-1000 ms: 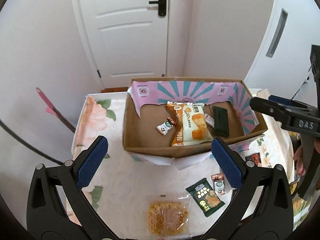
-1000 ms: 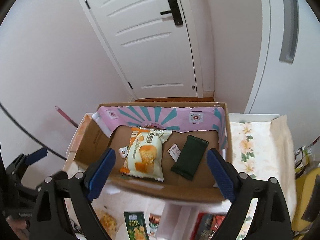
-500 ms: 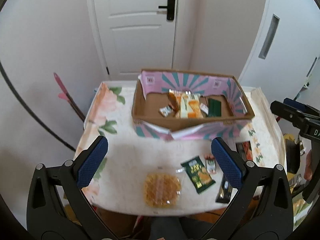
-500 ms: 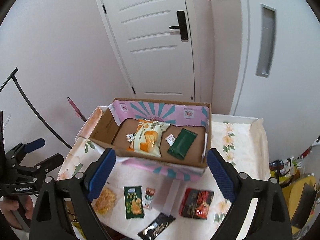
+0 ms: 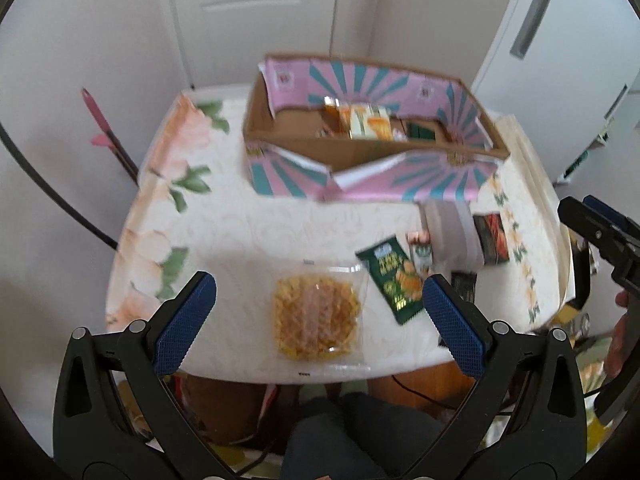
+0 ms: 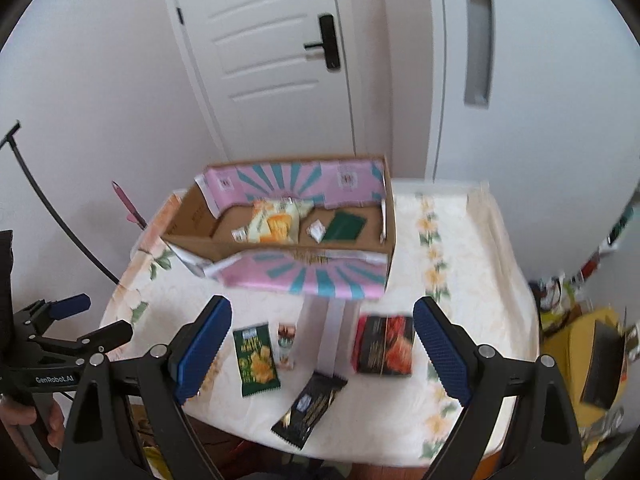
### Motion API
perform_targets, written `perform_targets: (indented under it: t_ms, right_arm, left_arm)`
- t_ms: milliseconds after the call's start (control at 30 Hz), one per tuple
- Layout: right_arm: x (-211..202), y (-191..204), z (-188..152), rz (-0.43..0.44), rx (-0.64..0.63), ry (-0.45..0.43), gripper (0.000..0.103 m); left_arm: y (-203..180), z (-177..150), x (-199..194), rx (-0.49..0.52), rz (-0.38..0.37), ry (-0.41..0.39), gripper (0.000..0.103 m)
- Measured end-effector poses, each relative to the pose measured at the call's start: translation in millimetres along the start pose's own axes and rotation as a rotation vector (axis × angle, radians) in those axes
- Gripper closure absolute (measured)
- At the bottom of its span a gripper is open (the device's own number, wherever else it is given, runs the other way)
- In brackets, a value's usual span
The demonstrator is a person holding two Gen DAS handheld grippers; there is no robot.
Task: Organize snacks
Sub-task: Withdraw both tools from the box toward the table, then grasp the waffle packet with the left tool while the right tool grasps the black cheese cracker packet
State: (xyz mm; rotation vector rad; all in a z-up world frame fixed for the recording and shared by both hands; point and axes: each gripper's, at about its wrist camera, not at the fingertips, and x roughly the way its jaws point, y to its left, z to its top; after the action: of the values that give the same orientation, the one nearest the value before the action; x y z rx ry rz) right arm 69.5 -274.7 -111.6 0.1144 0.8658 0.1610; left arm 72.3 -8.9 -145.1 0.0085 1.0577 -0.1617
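Note:
A pink and teal cardboard box (image 5: 360, 184) (image 6: 304, 276) stands at the far side of the table; an orange snack bag (image 6: 274, 224) and a dark green packet (image 6: 346, 226) lie in it. On the near table lie a clear pack of yellow noodles (image 5: 316, 318), a green snack bag (image 5: 394, 276) (image 6: 256, 358), a small packet (image 6: 286, 340), a black bar (image 6: 310, 406) and a red-black pack (image 6: 384, 346). My left gripper (image 5: 318, 324) is open above the noodle pack. My right gripper (image 6: 322, 350) is open above the near packets.
The table has a floral cloth (image 5: 180, 184) and a near edge (image 5: 280, 378) close under both grippers. A white door (image 6: 272, 60) and walls stand behind the box. A pink-tipped stick (image 5: 108, 132) leans at the left. Clutter lies on the floor at the right (image 6: 580, 332).
Both grippers have pulled back from the box towards the near table edge. The loose packets now lie between their open fingers. Nothing was taken hold of.

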Motion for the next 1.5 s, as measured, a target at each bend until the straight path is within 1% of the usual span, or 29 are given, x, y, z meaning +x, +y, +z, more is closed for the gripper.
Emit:
perform_targets:
  t_ms: [267, 367, 500, 633, 700, 767, 833, 1067, 1133, 1167, 1233, 1267, 1367, 1433, 1500]
  right_arm:
    - [28, 5, -45, -0.070, 0.100, 0.070, 0.013]
    - [38, 6, -61, -0.098, 0.141, 0.095, 0.013]
    - [51, 7, -82, -0.134, 0.197, 0.114, 0.014]
    - [64, 14, -97, -0.170, 0.209, 0.117, 0.023]
    - [71, 17, -103, -0.194, 0.212, 0.120, 0.027]
    - [78, 17, -108, -0.212, 0.225, 0.125, 0.029]
    - [84, 18, -111, -0.223, 0.240, 0.126, 0.034]
    - [99, 23, -119, -0.277, 0.233, 0.126, 0.040]
    - [100, 25, -120, -0.284, 0.231, 0.123, 0.043]
    - [101, 26, -121, -0.287, 0.229, 0.122, 0.044]
    - [104, 28, -121, -0.289, 0.222, 0.124, 0.049]
    - [106, 29, -121, -0.290, 0.220, 0.124, 0.050]
    - [109, 32, -122, -0.303, 0.209, 0.123, 0.052]
    - [111, 33, -123, -0.306, 0.207, 0.128, 0.059]
    - [114, 33, -125, -0.308, 0.212, 0.138, 0.064]
  left_arm:
    - [1, -19, 52, 0.051, -0.043, 0.121, 0.000]
    - [0, -23, 66, 0.074, -0.046, 0.154, 0.000]
    - [-3, -26, 86, 0.114, -0.047, 0.178, 0.000]
    - [-6, -28, 101, 0.151, -0.029, 0.187, 0.000]
    - [-6, -29, 106, 0.161, -0.028, 0.188, 0.000]
    - [-7, -29, 112, 0.173, -0.031, 0.190, 0.000]
    - [-9, -30, 116, 0.182, -0.028, 0.192, 0.000]
    - [-14, -32, 129, 0.200, -0.031, 0.201, 0.001]
    - [-15, -33, 131, 0.208, -0.026, 0.198, 0.002]
    - [-16, -32, 132, 0.211, -0.024, 0.196, 0.003]
    - [-16, -32, 132, 0.214, -0.016, 0.190, 0.010]
    - [-16, -32, 132, 0.219, -0.008, 0.184, 0.015]
    - [-16, -32, 131, 0.227, -0.012, 0.181, 0.016]
    - [-16, -32, 130, 0.231, -0.009, 0.178, 0.018]
    - [-17, -33, 129, 0.238, -0.006, 0.175, 0.020]
